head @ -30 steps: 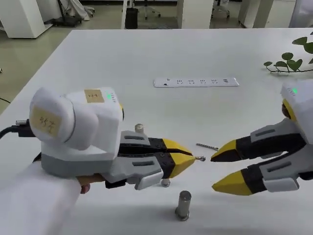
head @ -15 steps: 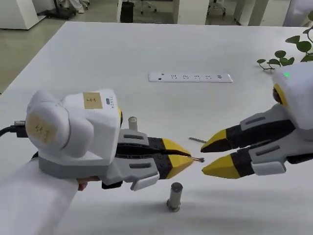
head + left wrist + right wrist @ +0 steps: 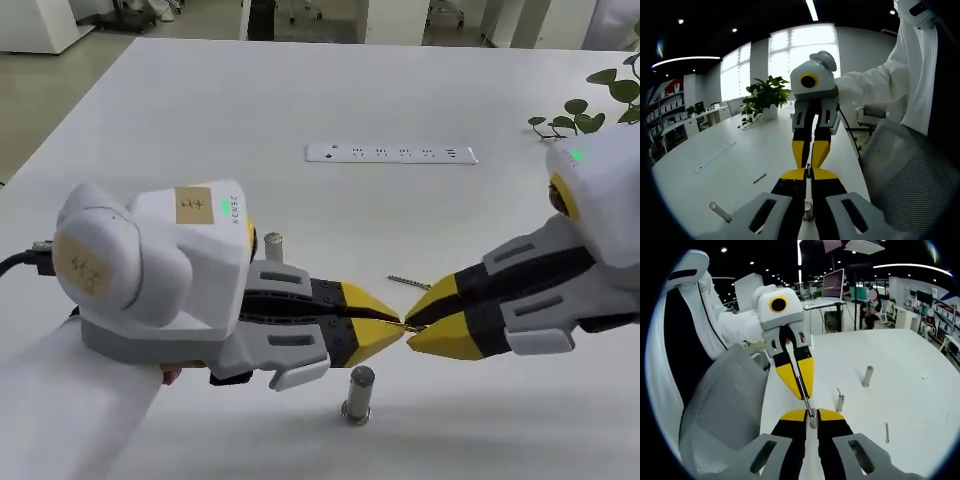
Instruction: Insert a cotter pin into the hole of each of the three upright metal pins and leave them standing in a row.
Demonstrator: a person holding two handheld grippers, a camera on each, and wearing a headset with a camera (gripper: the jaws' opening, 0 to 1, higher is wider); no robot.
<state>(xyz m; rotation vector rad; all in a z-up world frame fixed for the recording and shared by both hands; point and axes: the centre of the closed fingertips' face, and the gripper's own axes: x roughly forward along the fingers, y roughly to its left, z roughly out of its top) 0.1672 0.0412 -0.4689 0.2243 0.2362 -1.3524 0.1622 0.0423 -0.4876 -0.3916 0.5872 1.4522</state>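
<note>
The left gripper (image 3: 396,328) and right gripper (image 3: 414,330) meet tip to tip above the worktop (image 3: 200,120), towards its near edge, each with jaws pinched on the same cotter pin (image 3: 405,325). One metal pin (image 3: 357,393) stands upright nearer that edge, a second metal pin (image 3: 272,243) behind the left gripper, and a loose cotter pin (image 3: 408,282) lies just beyond the tips

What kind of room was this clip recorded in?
Probably an open-plan office or lab: a long white table with a power strip, a potted plant by large windows, a mesh office chair, and a monitor in the background.
</note>
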